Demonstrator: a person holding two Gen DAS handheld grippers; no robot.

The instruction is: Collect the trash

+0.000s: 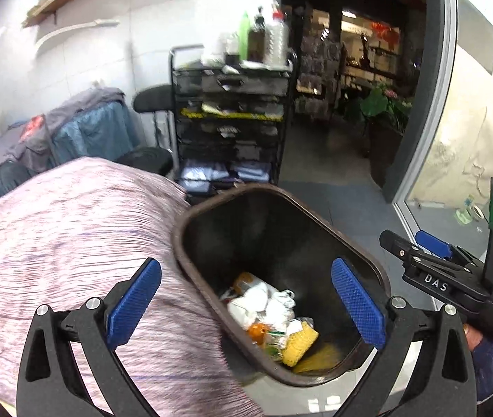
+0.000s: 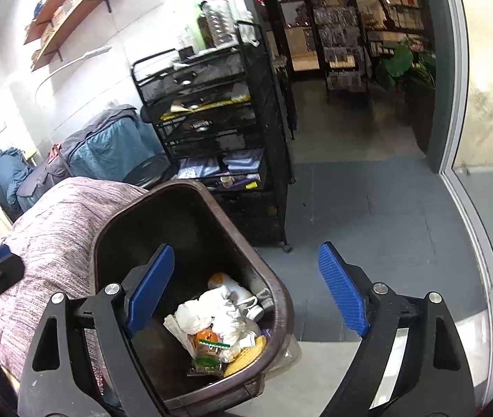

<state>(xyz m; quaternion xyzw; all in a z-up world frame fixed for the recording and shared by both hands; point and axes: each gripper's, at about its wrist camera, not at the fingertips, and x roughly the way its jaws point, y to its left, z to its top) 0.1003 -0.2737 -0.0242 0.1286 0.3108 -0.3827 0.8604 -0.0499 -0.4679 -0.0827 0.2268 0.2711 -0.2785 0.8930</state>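
A dark brown trash bin stands on the floor beside a table with a pink-grey cloth. Inside lies trash: white crumpled bags, an orange wrapper and a yellow piece. My left gripper is open and empty, above the bin's left rim. The bin and trash also show in the right wrist view. My right gripper is open and empty, above the bin's right rim. The right gripper also appears at the right edge of the left wrist view.
A black mesh cart with bottles on top stands behind the bin. Blue-covered furniture is at the left wall. A glass door frame is on the right. Grey floor leads to a dark doorway with a plant.
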